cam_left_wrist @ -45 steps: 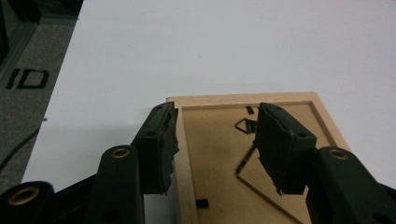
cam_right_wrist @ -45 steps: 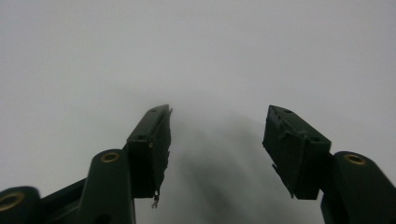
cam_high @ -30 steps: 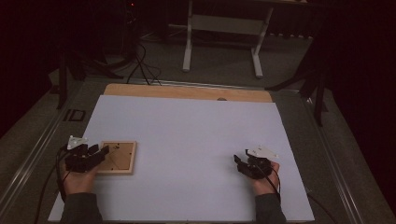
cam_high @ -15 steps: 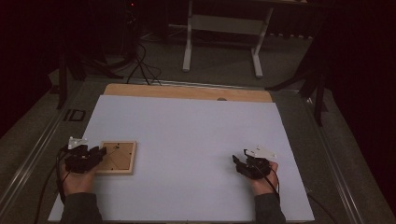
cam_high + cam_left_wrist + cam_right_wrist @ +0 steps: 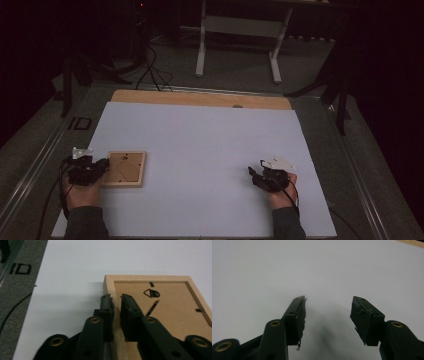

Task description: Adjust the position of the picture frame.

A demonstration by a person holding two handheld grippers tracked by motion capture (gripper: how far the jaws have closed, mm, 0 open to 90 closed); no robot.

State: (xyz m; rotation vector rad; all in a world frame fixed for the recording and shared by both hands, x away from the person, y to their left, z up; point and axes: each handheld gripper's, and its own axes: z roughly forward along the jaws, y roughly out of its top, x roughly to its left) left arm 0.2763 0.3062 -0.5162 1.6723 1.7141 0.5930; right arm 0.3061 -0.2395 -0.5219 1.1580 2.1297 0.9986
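A small wooden picture frame (image 5: 125, 169) lies back up on the white table sheet, at the front left. Its brown backing (image 5: 165, 312) carries a metal hanger (image 5: 150, 293). My left gripper (image 5: 102, 165) is at the frame's left edge. In the left gripper view its jaws (image 5: 116, 297) straddle the pale wooden rim (image 5: 110, 287), one outside and one on the backing side; they have just been closing and now pinch the rim. My right gripper (image 5: 251, 175) rests at the front right, far from the frame. Its jaws (image 5: 328, 302) stand wide apart over bare sheet with nothing between them.
The white sheet (image 5: 200, 135) covers a wooden board whose far edge (image 5: 200, 98) shows. Grey floor, cables (image 5: 150, 65) and a white stand (image 5: 237, 25) lie beyond the table. A cable (image 5: 12, 312) runs off the table's left side.
The left gripper's jaws have drawn together on the frame's left rim. Both hands and the frame have stayed in place.
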